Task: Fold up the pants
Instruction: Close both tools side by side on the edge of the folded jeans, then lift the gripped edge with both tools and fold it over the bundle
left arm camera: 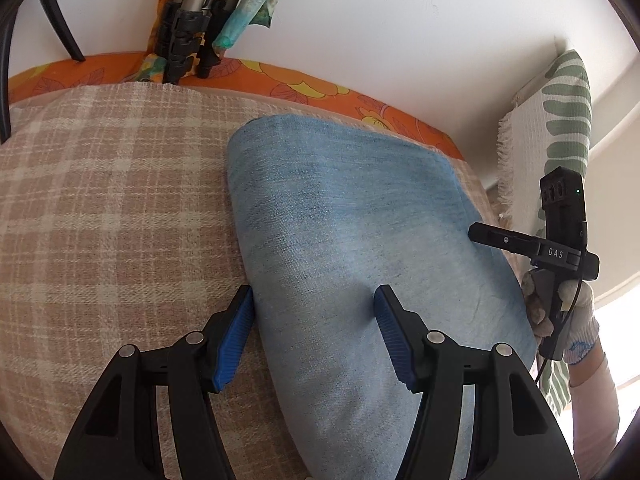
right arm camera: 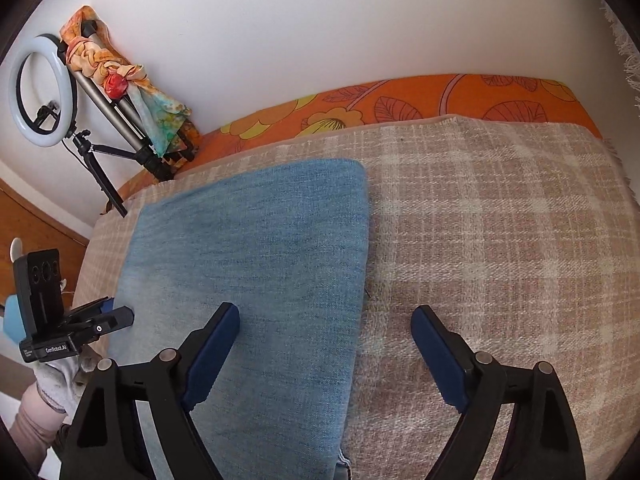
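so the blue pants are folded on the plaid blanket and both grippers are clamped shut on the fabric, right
Not quite. The blue pants do lie folded on the plaid blanket, but neither gripper is shut: each wrist view shows the left gripper and right gripper with jaws wide open, gripping nothing.

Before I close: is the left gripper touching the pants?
Cannot tell. In the left wrist view the left gripper is open, its fingers straddling the edge of the pants, but neither view shows plain contact or a gap.
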Action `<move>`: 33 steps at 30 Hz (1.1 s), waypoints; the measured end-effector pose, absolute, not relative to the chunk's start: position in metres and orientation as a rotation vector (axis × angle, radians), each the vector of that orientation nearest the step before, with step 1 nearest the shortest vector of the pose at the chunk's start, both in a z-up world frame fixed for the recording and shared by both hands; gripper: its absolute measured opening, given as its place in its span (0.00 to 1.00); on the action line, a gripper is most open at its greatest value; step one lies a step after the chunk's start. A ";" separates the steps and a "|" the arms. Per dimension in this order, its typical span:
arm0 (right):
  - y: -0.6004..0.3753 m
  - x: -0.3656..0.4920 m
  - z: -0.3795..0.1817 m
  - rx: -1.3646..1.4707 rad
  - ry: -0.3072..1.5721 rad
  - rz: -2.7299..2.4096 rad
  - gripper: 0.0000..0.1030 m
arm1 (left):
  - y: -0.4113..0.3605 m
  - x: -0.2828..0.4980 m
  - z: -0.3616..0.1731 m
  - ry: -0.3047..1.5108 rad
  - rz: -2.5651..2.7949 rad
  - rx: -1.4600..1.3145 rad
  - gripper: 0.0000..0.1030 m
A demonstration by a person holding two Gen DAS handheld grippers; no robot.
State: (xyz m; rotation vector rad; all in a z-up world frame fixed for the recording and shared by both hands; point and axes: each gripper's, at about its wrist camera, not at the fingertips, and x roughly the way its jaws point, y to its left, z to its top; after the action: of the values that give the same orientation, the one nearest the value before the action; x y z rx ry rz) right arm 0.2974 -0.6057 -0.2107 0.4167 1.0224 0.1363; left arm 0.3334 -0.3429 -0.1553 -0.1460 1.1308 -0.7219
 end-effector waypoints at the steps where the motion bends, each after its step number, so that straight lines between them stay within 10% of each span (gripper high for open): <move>1: -0.606 0.297 -0.211 0.420 1.019 0.143 0.87 | -0.343 0.334 -0.155 1.127 -0.723 -0.142 0.59; 11: -0.596 0.296 -0.211 0.413 1.027 0.303 0.87 | -0.354 0.332 -0.156 1.085 -0.746 -0.057 0.59; 19: -0.587 0.291 -0.215 0.418 1.001 0.307 0.53 | -0.359 0.328 -0.157 1.049 -0.737 -0.011 0.57; 24: -0.575 0.288 -0.214 0.435 0.989 0.272 0.29 | -0.363 0.327 -0.156 1.035 -0.721 -0.001 0.32; 33: -0.552 0.275 -0.195 0.332 0.936 0.163 0.18 | -0.360 0.324 -0.145 1.006 -0.709 -0.015 0.16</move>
State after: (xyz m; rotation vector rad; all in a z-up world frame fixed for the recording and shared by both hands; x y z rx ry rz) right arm 0.2748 -0.5524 -0.1949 0.3321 0.9360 0.1626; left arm 0.3245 -0.3600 -0.1453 -0.0153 1.0062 -0.7086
